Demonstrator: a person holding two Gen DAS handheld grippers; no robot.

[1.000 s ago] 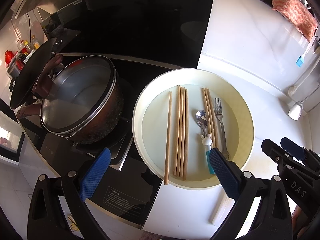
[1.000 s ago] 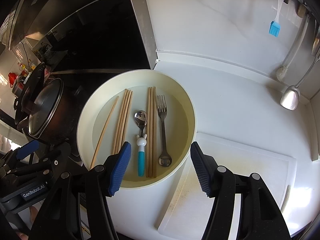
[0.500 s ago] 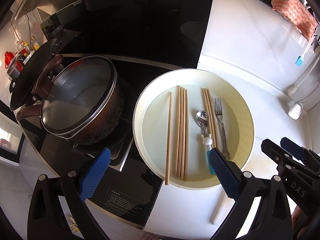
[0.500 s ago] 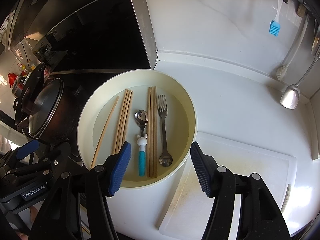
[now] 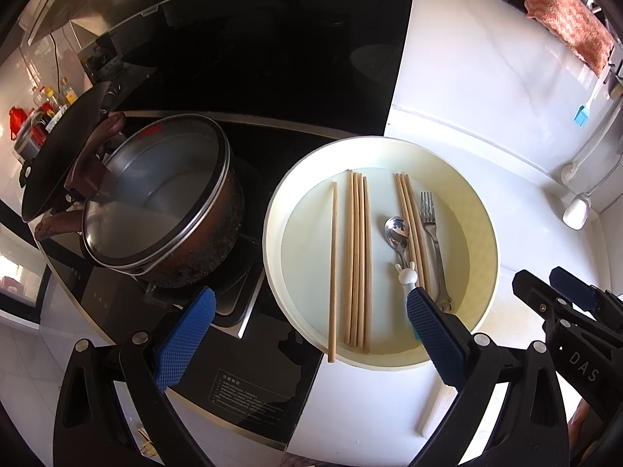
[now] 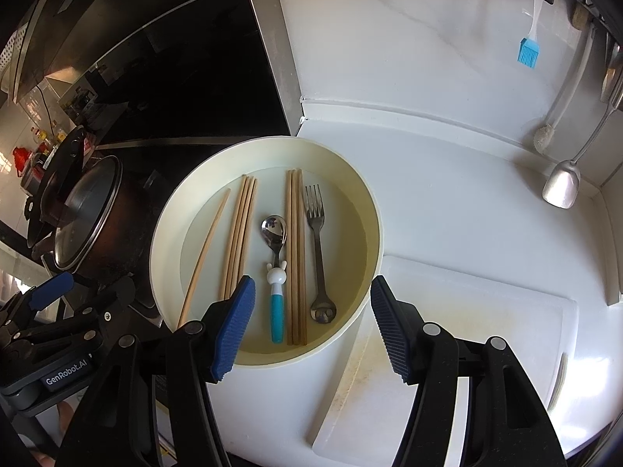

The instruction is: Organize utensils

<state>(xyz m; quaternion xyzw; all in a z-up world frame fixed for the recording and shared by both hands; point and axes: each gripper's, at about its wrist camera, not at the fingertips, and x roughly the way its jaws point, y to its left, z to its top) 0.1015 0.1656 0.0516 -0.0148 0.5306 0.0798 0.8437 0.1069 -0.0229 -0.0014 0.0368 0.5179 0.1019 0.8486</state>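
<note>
Pot (image 5: 163, 210) close beside basin (image 5: 486, 233) rim.

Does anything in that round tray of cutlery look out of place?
One lone chopstick lies apart from the other chopsticks, angled, its near end poking over the rim of the round tray. The spoon and fork lie straight inside. Nothing looks spilled or broken.

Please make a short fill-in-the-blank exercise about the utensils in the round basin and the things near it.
1. The spoon has a white and ____ handle.
2. The metal fork lies with its tines pointing ____ from the camera.
3. Beside the cream basin, on the stove, stands a pot covered by a ____ lid.
4. Neither the left hand-held gripper nor the right hand-held gripper holds ____.

Missing words: blue; away; glass; anything
</note>
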